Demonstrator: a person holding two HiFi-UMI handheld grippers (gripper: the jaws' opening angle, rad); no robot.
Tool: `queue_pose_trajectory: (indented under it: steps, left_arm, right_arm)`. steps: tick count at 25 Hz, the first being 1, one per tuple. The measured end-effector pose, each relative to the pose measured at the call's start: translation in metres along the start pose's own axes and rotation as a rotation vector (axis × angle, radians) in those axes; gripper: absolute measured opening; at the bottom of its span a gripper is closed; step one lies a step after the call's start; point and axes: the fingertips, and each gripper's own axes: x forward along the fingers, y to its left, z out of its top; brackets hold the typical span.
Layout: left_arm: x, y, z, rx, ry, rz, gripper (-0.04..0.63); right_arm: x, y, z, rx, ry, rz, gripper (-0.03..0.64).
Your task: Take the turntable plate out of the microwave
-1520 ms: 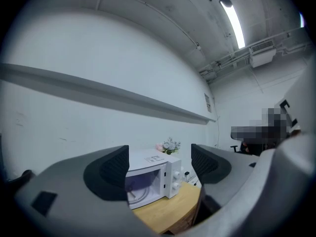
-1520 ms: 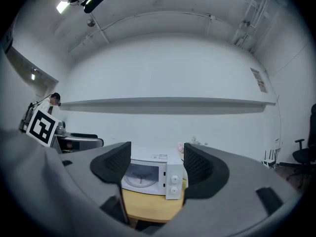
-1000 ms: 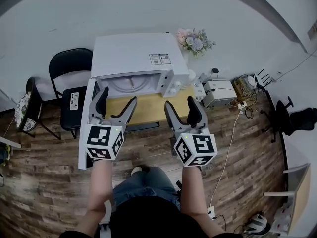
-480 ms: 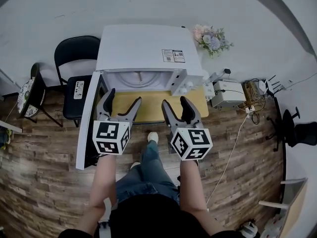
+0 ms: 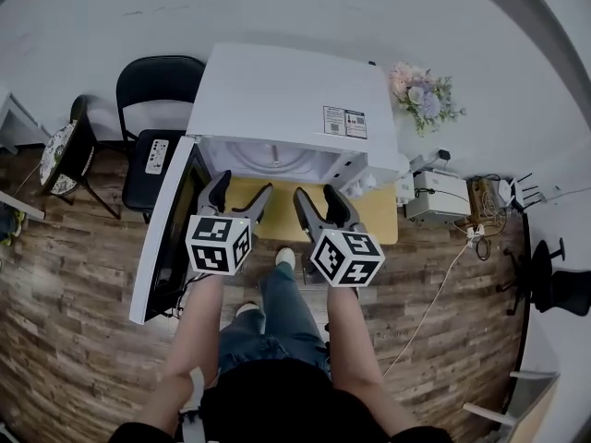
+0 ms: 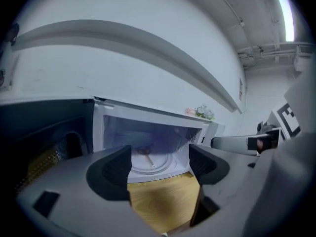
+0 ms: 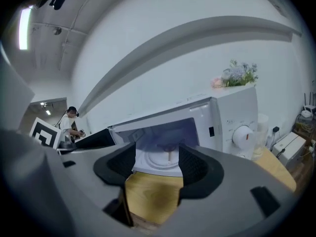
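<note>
The microwave (image 5: 286,90) stands at the back of a small wooden counter (image 5: 380,218). Its door (image 5: 164,233) is swung fully out to the left, so the mouth is open across its whole width. The turntable plate (image 6: 149,164) lies flat on the floor of the cavity, with its rim just behind the front sill and white walls close on both sides.

A bare strip of counter runs between the sill and the counter's front edge, and both grippers hang over that edge, side by side and short of the mouth. The left gripper (image 5: 241,190) is near the inner face of the door. Its jaws are wide and closing, with nothing between them. The right gripper (image 5: 317,195) also has its jaws wide and empty, and it lines up with the opening, left of the knob panel (image 7: 242,132).

A black chair (image 5: 152,123) stands beyond the door.
</note>
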Motion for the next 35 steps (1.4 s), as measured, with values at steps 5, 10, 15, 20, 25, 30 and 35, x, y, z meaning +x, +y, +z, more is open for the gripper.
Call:
queue_pose_trajectory:
  steps: [5, 10, 15, 20, 25, 30, 35]
  left_arm:
    - [0.029, 0.021, -0.021, -0.114, 0.044, 0.041, 0.356]
    - [0.056, 0.032, -0.046, -0.228, 0.079, 0.049, 0.342]
    - [0.078, 0.043, -0.061, -0.421, 0.078, 0.040, 0.338]
    - [0.095, 0.052, -0.074, -0.671, 0.055, 0.016, 0.337]
    - [0.106, 0.061, -0.078, -0.867, 0.017, 0.028, 0.338]
    - [0.111, 0.070, -0.074, -1.033, -0.055, 0.050, 0.337]
    - [0.110, 0.084, -0.091, -1.128, -0.057, 0.165, 0.191]
  right_arm:
    - [0.029, -0.019, -0.012, 0.085, 0.028, 0.029, 0.273]
    - [0.048, -0.037, -0.018, 0.114, 0.041, 0.038, 0.222]
    - [0.061, -0.045, -0.021, 0.116, 0.048, 0.055, 0.222]
    - [0.064, -0.045, -0.023, 0.097, 0.059, 0.076, 0.221]
    - [0.065, -0.048, -0.023, 0.094, 0.069, 0.085, 0.222]
    - [0.066, -0.047, -0.025, 0.094, 0.081, 0.094, 0.222]
    - [0.068, -0.048, -0.039, 0.121, 0.115, 0.098, 0.221]
